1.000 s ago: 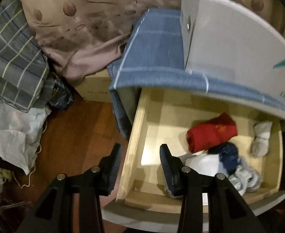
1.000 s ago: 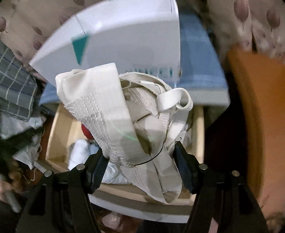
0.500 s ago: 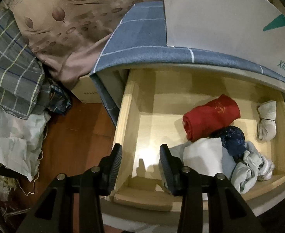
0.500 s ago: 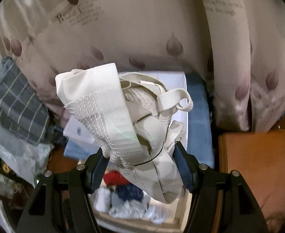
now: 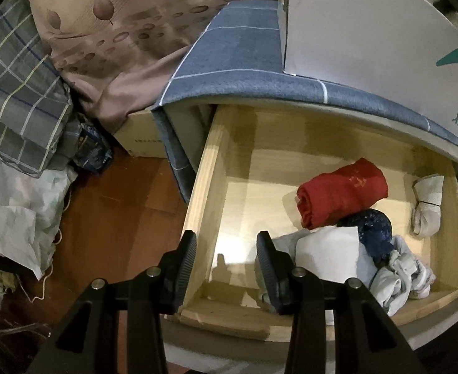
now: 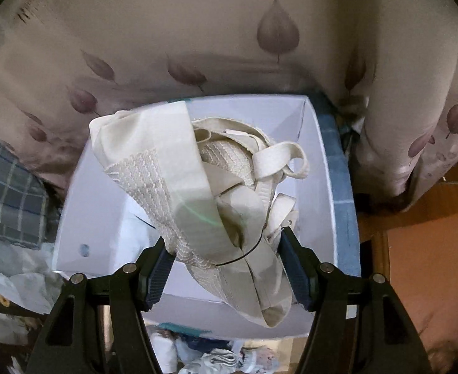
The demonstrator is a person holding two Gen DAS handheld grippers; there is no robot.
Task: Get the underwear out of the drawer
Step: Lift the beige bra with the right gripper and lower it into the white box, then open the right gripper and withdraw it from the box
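Note:
A bundled cream undergarment (image 6: 204, 196) with straps is clamped between the fingers of my right gripper (image 6: 225, 265), hanging over the inside of a white box (image 6: 82, 205). The pale wooden drawer (image 5: 204, 187) stands pulled out in the left wrist view. In it lie a red roll (image 5: 341, 196), a dark blue piece (image 5: 375, 230), a white folded piece (image 5: 328, 255), and pale socks (image 5: 428, 205). My left gripper (image 5: 225, 258) hovers over the drawer's front left corner, its jaws apart and straddling the side wall with nothing gripped.
The white box (image 5: 369, 31) sits on the blue checked cloth (image 5: 229, 62) covering the cabinet top. A leaf-print beige curtain (image 6: 197, 31) hangs behind. Plaid fabric (image 5: 13, 93) and plastic bags (image 5: 13, 215) pile on the wooden floor (image 5: 110, 212) at left. An orange-brown surface (image 6: 431, 265) lies at right.
My right gripper has carried the cream undergarment up from above the drawer to over the open white box. The left gripper's view has shifted slightly; its jaws stay the same.

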